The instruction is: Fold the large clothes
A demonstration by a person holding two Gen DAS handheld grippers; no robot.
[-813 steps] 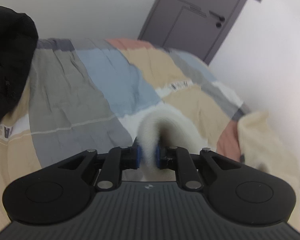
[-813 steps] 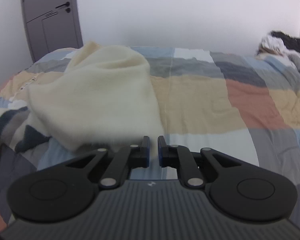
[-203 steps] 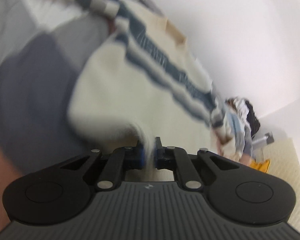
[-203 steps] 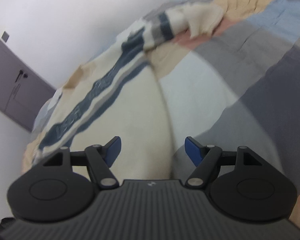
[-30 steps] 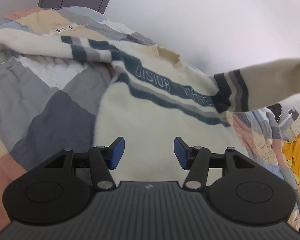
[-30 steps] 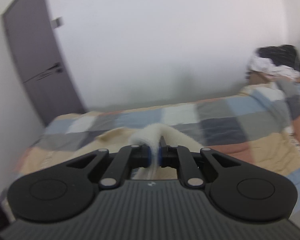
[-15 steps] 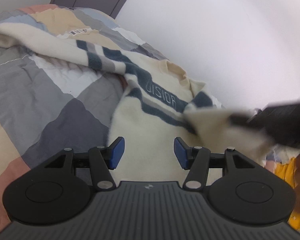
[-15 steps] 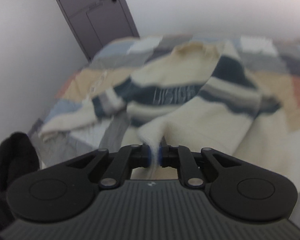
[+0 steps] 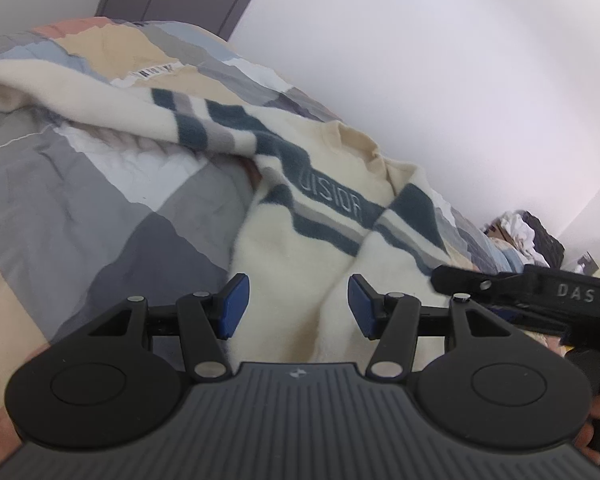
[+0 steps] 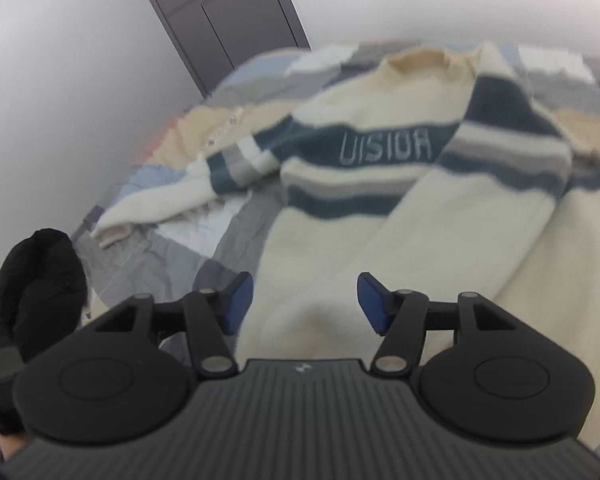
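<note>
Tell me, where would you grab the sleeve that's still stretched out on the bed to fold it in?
I'd take the outstretched sleeve near its cuff end, coming from the bare bedspread side. That end lies loose and apart from the sweater body, so fingers could probably pinch it alone and carry it across the chest, as with the folded sleeve.

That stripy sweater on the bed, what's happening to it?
A person with a gripper in each hand is folding the cream sweater, which lies face up on the patchwork bedspread. One sleeve is folded across its front. The right gripper has just opened and let it go. The left gripper is open too, holding nothing. The other sleeve is spread out sideways, not folded yet.
</note>
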